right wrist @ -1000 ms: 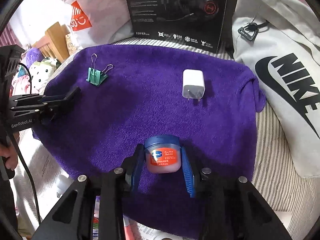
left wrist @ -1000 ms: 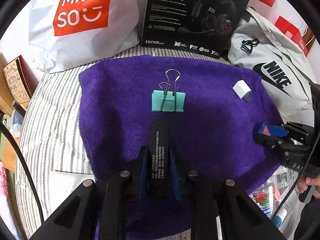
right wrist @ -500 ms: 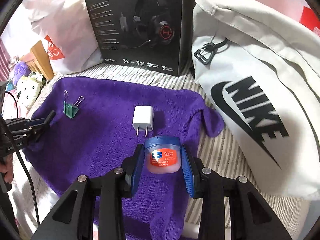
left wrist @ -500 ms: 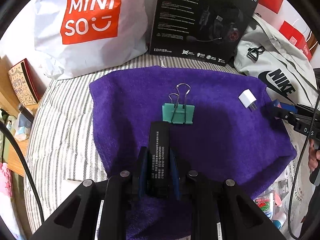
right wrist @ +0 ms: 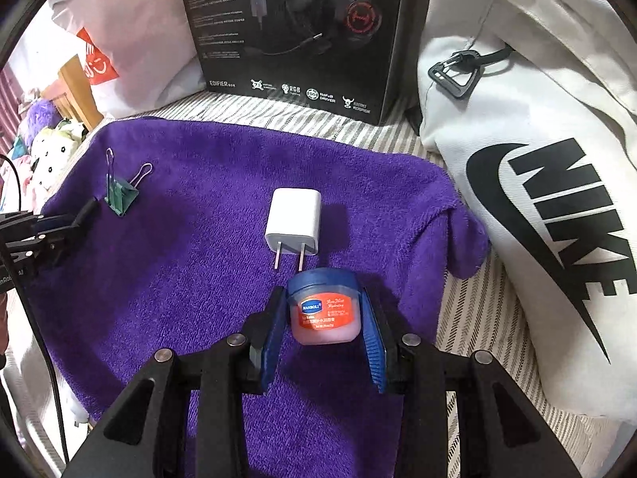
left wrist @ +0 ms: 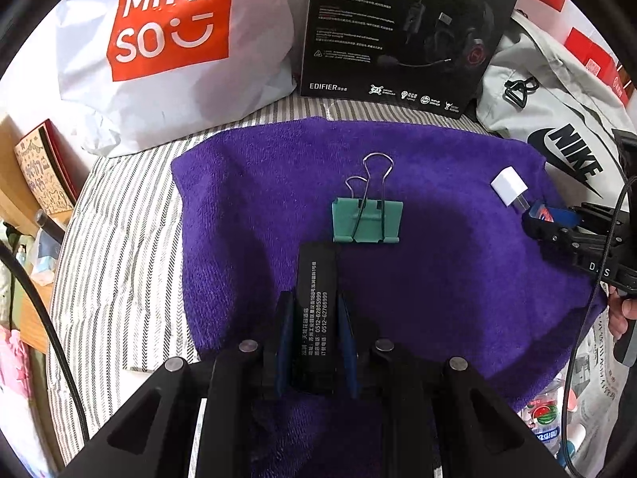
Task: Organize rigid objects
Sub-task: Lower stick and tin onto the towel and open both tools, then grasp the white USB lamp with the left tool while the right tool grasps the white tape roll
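Observation:
A purple towel (left wrist: 258, 199) lies on a striped bed. My left gripper (left wrist: 314, 318) is shut on a flat black box (left wrist: 314, 298) with white print, held just short of a green binder clip (left wrist: 366, 221). My right gripper (right wrist: 324, 318) is shut on a small lip balm jar (right wrist: 324, 310) with a blue lid, just short of the prongs of a white charger plug (right wrist: 294, 221). The clip (right wrist: 119, 195) and my left gripper (right wrist: 59, 223) show at the left of the right wrist view. The plug (left wrist: 509, 187) and my right gripper (left wrist: 557, 223) show at the right of the left wrist view.
A black headset box (left wrist: 402, 28) stands behind the towel. A white Miniso bag (left wrist: 171, 40) is at the back left, a white Nike bag (right wrist: 537, 183) at the right. Bottles (left wrist: 545, 422) lie off the towel's near right edge.
My left gripper pulled back and then came forward toward the clip again. My right gripper swung right and forward with the jar, ending close to the plug.

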`<action>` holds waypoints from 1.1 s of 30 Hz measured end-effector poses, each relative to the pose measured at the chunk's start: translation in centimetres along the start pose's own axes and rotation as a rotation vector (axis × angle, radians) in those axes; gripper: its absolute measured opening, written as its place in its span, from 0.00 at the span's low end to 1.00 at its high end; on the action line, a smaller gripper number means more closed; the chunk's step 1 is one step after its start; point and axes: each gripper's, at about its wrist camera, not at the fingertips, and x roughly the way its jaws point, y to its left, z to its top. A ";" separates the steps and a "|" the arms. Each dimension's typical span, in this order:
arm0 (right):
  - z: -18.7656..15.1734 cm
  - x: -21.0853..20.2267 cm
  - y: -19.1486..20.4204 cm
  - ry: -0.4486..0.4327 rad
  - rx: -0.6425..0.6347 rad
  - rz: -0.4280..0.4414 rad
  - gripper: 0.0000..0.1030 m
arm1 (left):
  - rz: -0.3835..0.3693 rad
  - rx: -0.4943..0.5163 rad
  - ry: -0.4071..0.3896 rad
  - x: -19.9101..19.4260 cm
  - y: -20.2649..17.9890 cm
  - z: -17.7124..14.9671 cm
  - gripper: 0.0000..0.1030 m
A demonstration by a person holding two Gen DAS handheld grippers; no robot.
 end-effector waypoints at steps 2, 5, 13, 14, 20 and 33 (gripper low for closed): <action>0.1 0.1 0.1 0.003 -0.009 0.002 0.36 | 0.017 0.016 -0.002 0.2 -0.3 0.1 0.21; 0.1 0.0 0.1 0.001 -0.020 0.008 0.36 | 0.041 0.037 -0.010 0.2 -0.9 0.0 0.23; -0.7 -1.1 0.7 0.057 -0.047 0.040 0.53 | 0.065 0.071 0.015 0.2 -2.8 -0.9 0.58; -1.0 -1.5 0.8 0.062 -0.051 0.035 0.53 | 0.060 0.056 0.021 0.1 -2.7 -1.1 0.58; -3.9 -5.8 0.3 0.035 -0.002 0.044 0.59 | 0.073 0.014 -0.028 -3.5 -2.7 -2.7 0.57; -14.2 -14.5 0.7 -0.061 0.151 0.073 0.74 | -0.051 0.042 -0.041 -7.3 -8.1 -9.8 0.56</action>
